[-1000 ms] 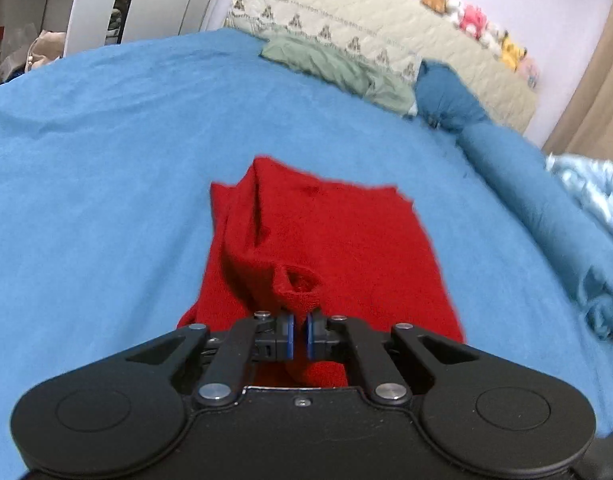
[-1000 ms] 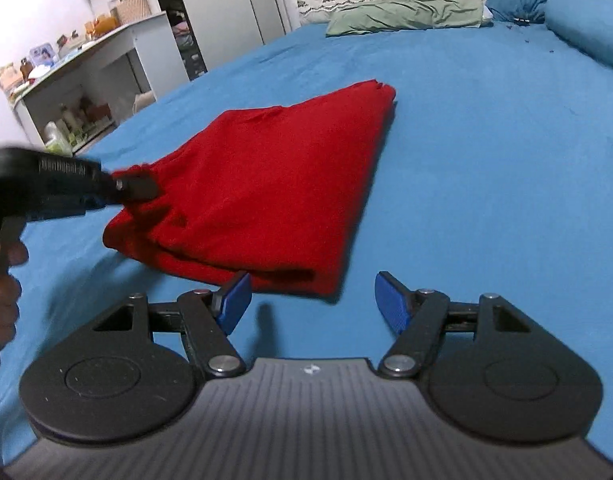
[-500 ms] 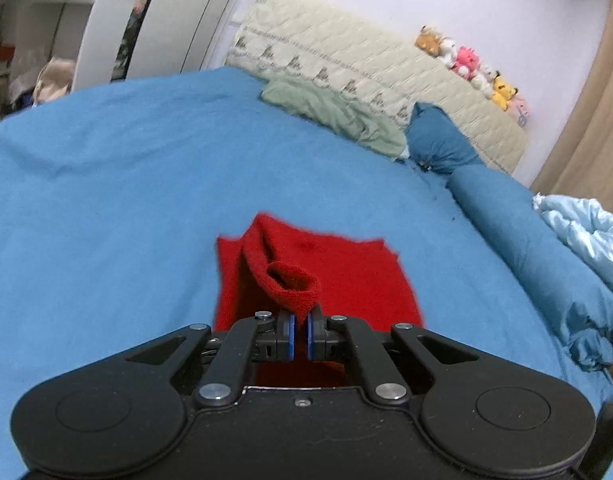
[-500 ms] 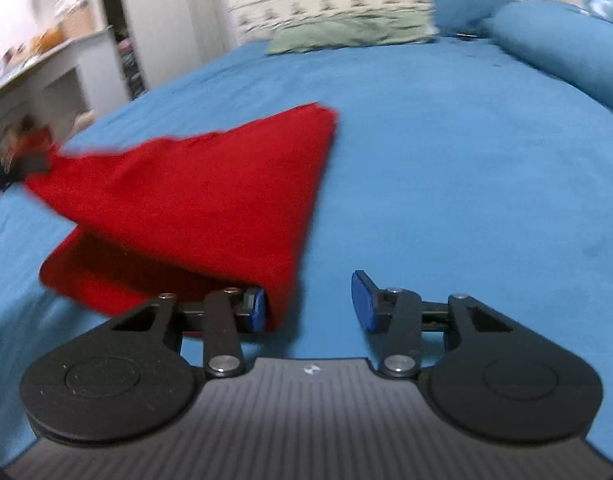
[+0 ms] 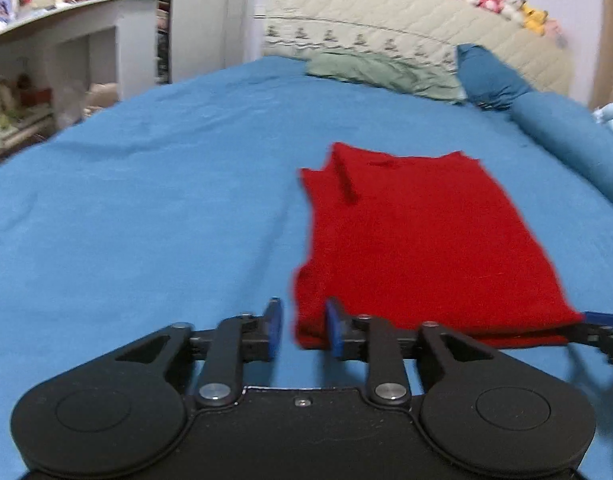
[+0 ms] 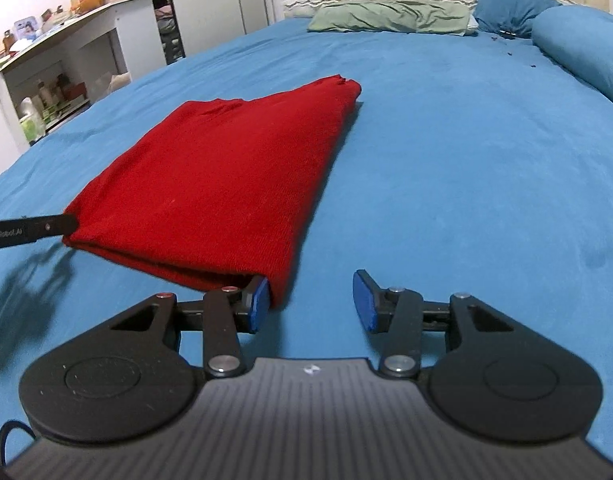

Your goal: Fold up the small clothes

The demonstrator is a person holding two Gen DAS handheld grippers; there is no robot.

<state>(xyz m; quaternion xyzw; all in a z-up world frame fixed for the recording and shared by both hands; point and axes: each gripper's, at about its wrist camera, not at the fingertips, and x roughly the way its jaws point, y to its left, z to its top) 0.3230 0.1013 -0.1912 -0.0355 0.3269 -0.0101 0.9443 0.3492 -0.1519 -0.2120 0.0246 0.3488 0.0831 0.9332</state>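
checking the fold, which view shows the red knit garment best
The right wrist view: the folded red knit garment lies whole and fairly sharp, its layered near edge visible. The left wrist view shows it blurrier, near edge partly hidden behind the left gripper.

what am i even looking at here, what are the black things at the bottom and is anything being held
Those black things are two hand-held claws that a person works, one in each hand, each with a camera looking out along its two blue-tipped fingers. There is no robot arm.

One picture is from the left claw, the other from the right claw. Each also catches the other claw at its edge.

Both look across a bed with a blue sheet. On it lies a folded red garment, flat. Pillows sit at the far end.

Nothing is gripped. The left claw's jaws have just been opening, and the garment's near corner sits between them, loose. The right claw stands open at the other near corner, one finger touching the cloth edge.
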